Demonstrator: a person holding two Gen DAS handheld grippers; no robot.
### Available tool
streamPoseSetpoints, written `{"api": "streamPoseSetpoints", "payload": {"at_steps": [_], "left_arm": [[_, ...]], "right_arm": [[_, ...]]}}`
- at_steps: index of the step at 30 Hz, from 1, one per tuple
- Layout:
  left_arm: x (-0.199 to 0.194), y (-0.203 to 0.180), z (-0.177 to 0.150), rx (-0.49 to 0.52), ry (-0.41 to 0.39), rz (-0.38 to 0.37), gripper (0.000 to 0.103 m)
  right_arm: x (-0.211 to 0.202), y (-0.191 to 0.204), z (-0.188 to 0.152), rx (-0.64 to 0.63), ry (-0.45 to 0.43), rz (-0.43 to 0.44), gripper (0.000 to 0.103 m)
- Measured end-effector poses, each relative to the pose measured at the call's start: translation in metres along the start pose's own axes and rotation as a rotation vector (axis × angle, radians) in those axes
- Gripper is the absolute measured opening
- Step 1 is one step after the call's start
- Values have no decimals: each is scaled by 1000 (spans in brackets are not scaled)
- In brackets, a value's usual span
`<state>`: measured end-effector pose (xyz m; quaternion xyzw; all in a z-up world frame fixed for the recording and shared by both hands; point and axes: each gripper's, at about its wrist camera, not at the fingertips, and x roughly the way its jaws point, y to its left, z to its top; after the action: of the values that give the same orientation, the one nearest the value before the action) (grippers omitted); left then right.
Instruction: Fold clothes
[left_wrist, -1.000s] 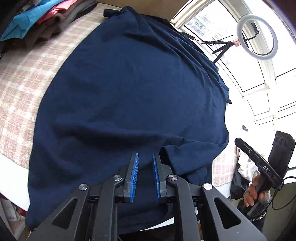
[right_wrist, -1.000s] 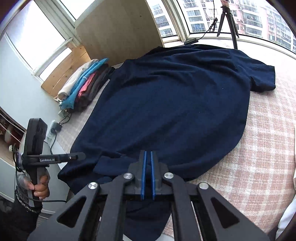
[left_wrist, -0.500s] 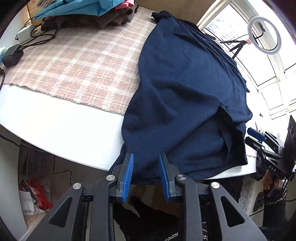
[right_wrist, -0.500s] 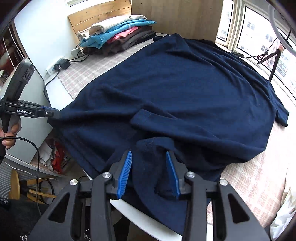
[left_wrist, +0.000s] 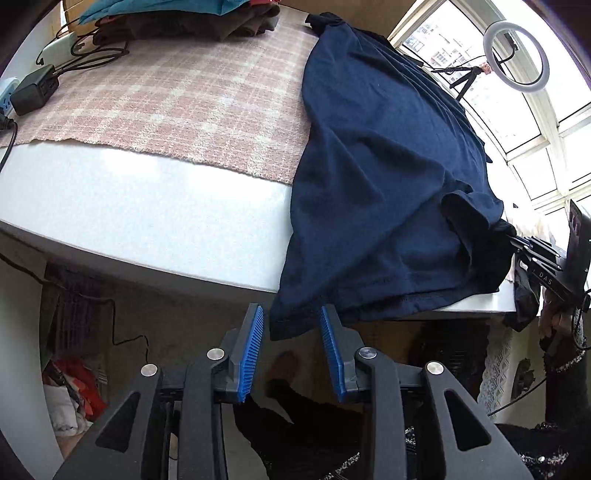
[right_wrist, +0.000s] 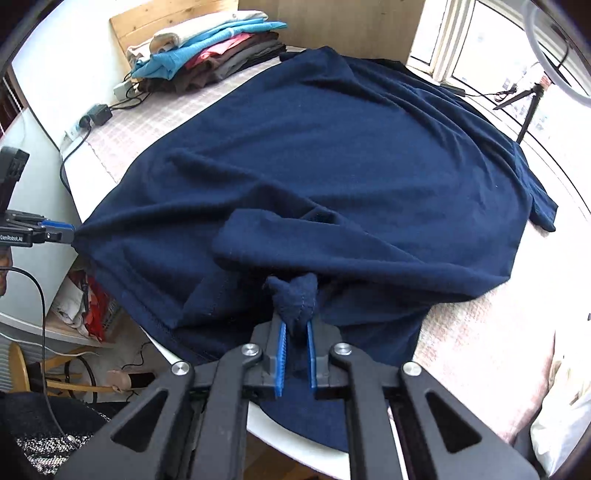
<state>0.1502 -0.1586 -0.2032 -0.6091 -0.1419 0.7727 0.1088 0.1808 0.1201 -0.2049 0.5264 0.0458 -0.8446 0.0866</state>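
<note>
The navy shirt (right_wrist: 332, 166) is lying spread across the bench (left_wrist: 129, 206), filling the frame centre, its hem hanging over the near edge. The right hand-held gripper (right_wrist: 295, 332) is clamping a bunched fold at lower centre. The left hand-held gripper (left_wrist: 291, 325) is standing open around the hanging hem corner.

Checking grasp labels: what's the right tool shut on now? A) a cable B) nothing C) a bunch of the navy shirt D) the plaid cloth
C: in the right wrist view the right tool pinches a bunched bit of the shirt between its blue pads.
</note>
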Motion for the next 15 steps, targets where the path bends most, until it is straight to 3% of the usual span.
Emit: {"api": "streamPoseSetpoints", "payload": {"at_steps": [8, 12, 14, 15], "left_arm": [[23, -9, 4, 67, 67, 65, 33], [28, -13, 3, 102, 79, 49, 20], [28, -14, 1, 116, 77, 34, 14], [27, -14, 0, 118, 76, 17, 6]], "right_arm": [[-59, -61, -48, 255, -85, -63, 8], [-91, -102, -81, 451, -162, -81, 5], [-94, -141, -107, 630, -201, -50, 5], [-90, -160, -121, 718, -206, -52, 5]]}}
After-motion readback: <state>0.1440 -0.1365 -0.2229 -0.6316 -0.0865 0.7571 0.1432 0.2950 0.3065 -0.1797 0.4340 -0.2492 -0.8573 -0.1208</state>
